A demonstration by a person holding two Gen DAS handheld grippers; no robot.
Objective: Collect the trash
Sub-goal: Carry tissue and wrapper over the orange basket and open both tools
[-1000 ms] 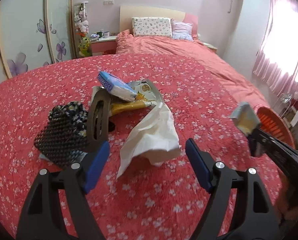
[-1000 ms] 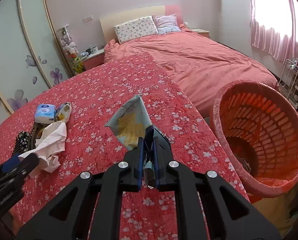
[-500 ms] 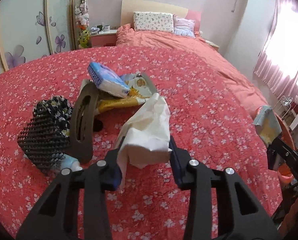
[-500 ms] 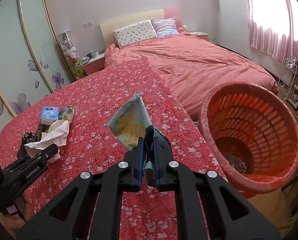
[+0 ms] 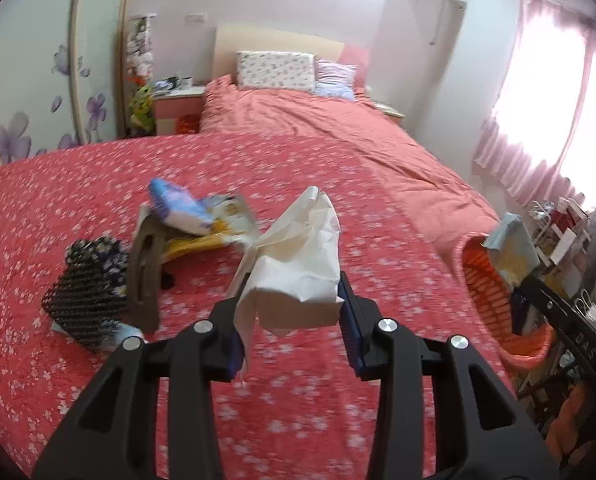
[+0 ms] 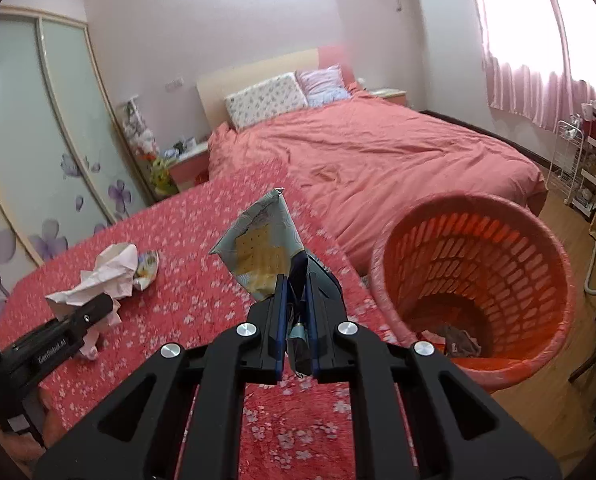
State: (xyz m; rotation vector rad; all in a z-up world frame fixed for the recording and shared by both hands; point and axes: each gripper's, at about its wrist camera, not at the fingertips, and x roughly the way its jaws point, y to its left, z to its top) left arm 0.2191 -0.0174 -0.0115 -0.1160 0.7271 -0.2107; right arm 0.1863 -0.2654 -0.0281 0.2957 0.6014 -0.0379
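Left gripper [image 5: 291, 320] grasps crumpled white paper [image 5: 298, 264], lifted clear of the bedspread [image 5: 77, 368]. Right gripper [image 6: 296, 312] pinches a cracker wrapper [image 6: 257, 252]; basket [image 6: 474, 208] at three o'clock. Risk: the loosely held paper may slip out short of the rim.

white lettering "genrobot.ai" along the side of the left gripper [image 6: 57, 332], readable in the right wrist view. white letters "das" on the black arm of the right gripper [image 5: 516, 280] in the left wrist view, rest cut off. print on the cracker wrapper [image 6: 259, 250] and the blue packet [image 5: 177, 206] too blurred to read.
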